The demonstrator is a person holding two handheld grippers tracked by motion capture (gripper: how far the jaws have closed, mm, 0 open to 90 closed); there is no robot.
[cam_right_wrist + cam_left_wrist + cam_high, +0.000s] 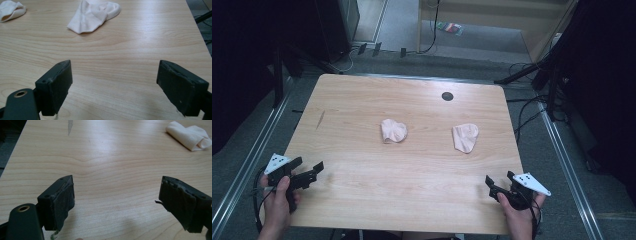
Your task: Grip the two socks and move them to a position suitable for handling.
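- Two small pale pink socks lie on the wooden tabletop (362,100), near the middle of the high view and well apart from each other.
- The left sock (393,131) is bunched into a rounded lump; its long axis runs roughly up and down the frame, rounded end toward the upper right.
- In the left tool's view this sock (190,135) sits at the upper right, a fold rolled over itself, its edge nearly touching the frame border.
- The right sock (465,137) lies flatter, widest at the top and narrowing toward the lower part of the frame.
- In the right tool's view the right sock (93,14) spreads from a rounded end at upper right to a flat corner at lower left; the other sock (11,10) is cut off at the upper left corner.
- Which end is toe or cuff is hard to make out on either sock.
- The left tool (309,173) hangs over the lower left of the tabletop, its jaws spread wide with bare wood between them.
- The right tool (499,184) sits at the lower right edge, likewise released, gripping nothing.
- A dark round hole (447,96) marks the tabletop near its far edge.
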